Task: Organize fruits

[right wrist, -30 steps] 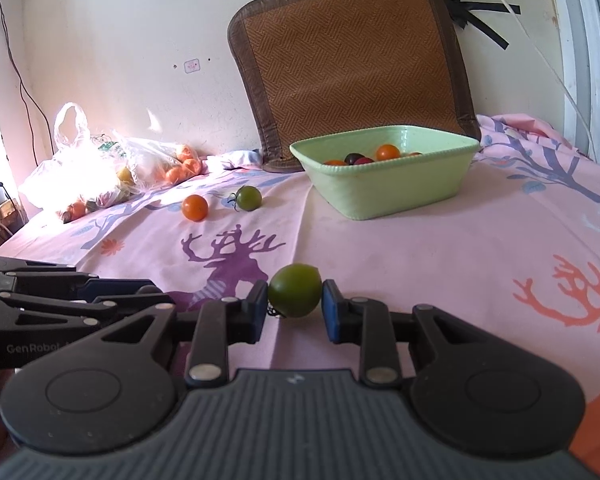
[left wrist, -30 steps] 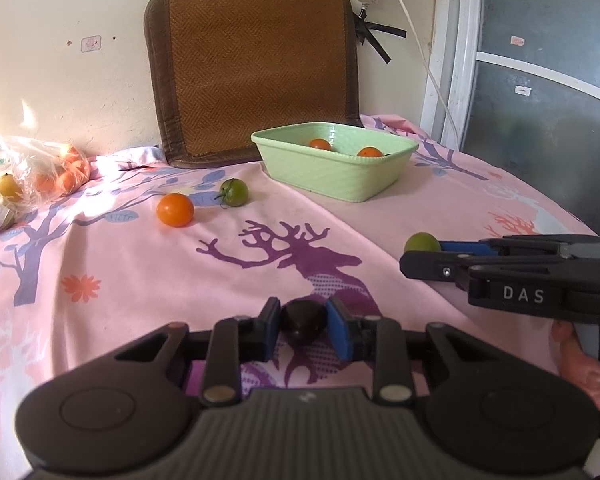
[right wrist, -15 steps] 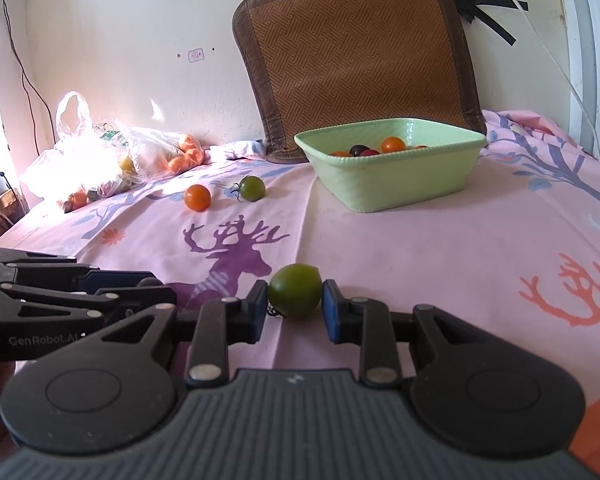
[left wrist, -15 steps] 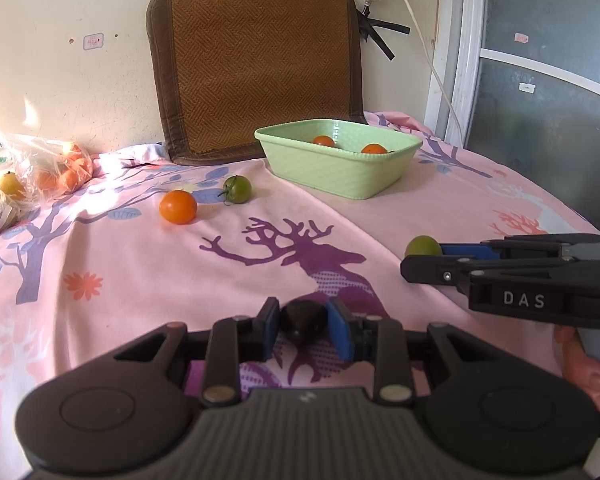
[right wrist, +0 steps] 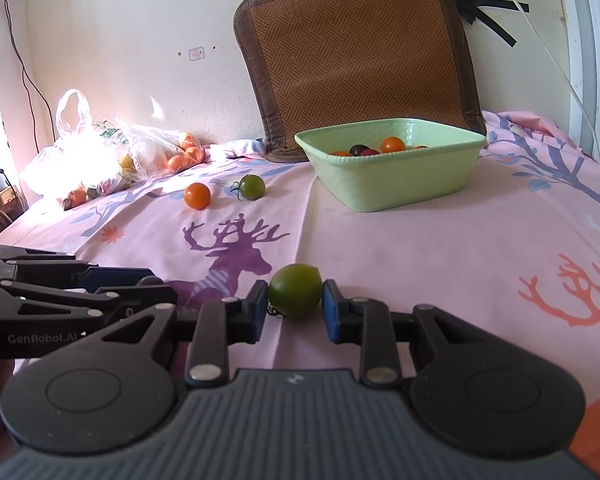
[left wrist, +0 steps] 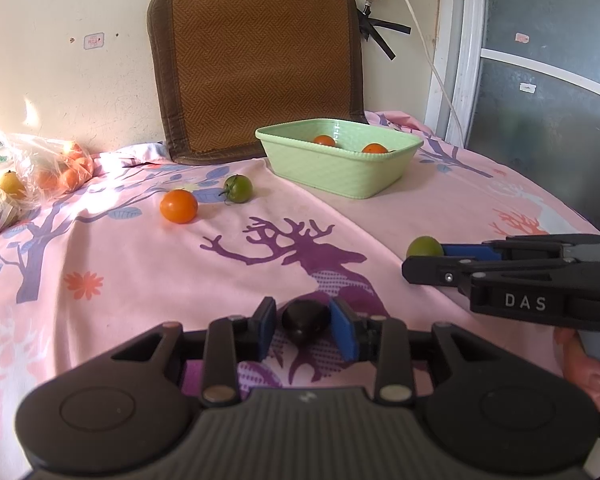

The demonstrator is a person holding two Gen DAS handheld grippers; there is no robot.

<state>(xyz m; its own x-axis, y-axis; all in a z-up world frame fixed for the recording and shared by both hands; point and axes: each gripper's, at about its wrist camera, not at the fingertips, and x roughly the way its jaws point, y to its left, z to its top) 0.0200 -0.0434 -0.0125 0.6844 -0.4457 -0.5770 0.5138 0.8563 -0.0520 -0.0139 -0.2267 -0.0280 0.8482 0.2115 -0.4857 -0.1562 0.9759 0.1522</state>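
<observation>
Fruits lie across the pink cloth; at the far left a plastic bag blurs its contents in glare; an orange tomato and a green tomato sit loose on open cloth; the left gripper pinches a dark tomato, its underside hidden; the green basket shows only some fruit above its rim; the right gripper clamps a green fruit, clear cloth ahead.
</observation>
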